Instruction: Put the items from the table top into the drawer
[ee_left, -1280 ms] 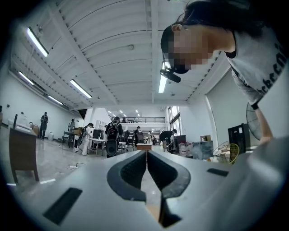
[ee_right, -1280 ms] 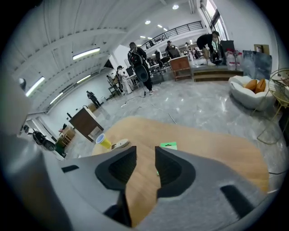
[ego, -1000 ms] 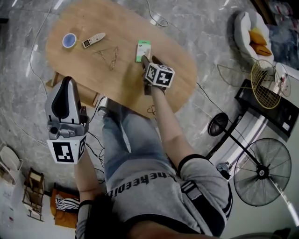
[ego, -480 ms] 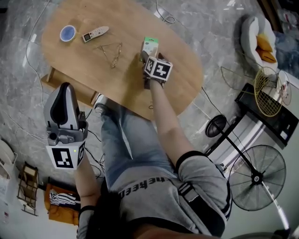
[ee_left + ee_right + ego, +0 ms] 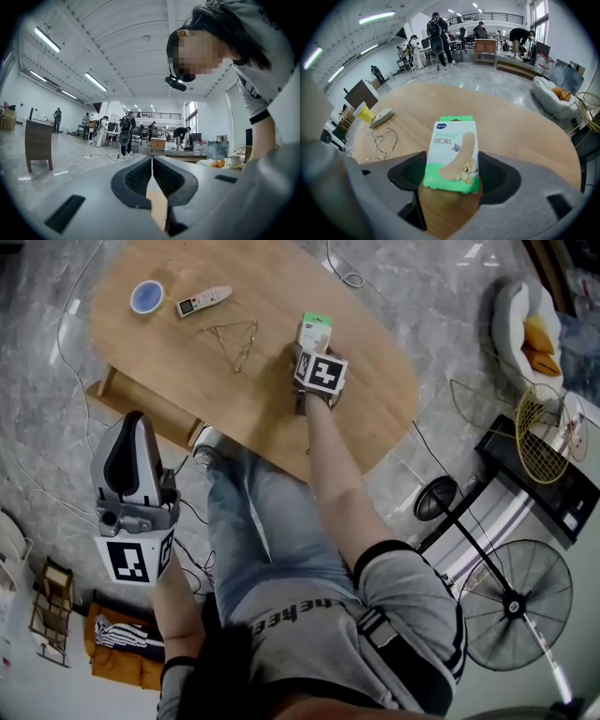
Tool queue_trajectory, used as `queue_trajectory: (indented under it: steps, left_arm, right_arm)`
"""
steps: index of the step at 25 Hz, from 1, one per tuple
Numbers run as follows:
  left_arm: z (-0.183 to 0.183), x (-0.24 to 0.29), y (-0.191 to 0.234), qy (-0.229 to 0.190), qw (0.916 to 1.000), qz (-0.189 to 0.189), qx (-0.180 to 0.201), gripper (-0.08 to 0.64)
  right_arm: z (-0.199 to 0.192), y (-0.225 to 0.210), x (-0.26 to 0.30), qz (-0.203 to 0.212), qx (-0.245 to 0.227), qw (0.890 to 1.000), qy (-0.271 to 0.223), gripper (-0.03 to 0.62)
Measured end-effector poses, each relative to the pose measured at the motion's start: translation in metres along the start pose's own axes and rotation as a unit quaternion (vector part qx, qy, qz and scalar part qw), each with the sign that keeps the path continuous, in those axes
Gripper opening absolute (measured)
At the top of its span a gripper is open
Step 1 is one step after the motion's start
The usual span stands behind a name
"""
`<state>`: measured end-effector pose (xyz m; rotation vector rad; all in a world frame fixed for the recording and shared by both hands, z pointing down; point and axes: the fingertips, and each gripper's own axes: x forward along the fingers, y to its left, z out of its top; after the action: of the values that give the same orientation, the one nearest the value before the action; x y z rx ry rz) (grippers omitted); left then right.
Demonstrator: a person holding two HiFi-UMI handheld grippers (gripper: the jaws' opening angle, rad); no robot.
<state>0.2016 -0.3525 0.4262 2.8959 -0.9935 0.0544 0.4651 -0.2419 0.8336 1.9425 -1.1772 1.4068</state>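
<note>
Right gripper [image 5: 309, 352] is over the oval wooden surface [image 5: 375, 399], tilted steeply down. Its fingers are opening, one on each side of the green-and-white bandage box [image 5: 315, 330]. In the right gripper view the box [image 5: 451, 154] sits between the two dark pads [image 5: 408, 172], close to both. It's not clamped and lies flat on the wood.

Left gripper [image 5: 134, 427] is off the surface, held out level above the floor on the person's left side. Fingers closed together with nothing between them, and the left gripper view shows only a thin seam [image 5: 152, 173].

Other items on the far-left part of the surface:
- blue round item [image 5: 147, 296]
- white handheld device [image 5: 203, 301] just beside it
- wire-frame glasses [image 5: 234, 337] between the device and the box, apart from both

A wooden drawer [image 5: 150, 411] juts out under the surface's near-left edge, near the left gripper. Can't see inside it.
</note>
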Motion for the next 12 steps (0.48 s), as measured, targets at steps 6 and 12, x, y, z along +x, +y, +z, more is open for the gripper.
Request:
queue_trajectory:
  steps: [6,12]
  left_arm:
    - [0.014,-0.011,0.001,-0.018,0.9998,0.007,-0.002,0.012]
    - [0.025,-0.026,-0.002,-0.03,0.9996,0.001,0.0,0.012]
  right_arm:
    - [0.013,0.016,-0.029,0.055,0.007,0.997,-0.061,0.339]
    - [0.029,0.051,-0.072,0.128,0.022,0.983,-0.128,0.339]
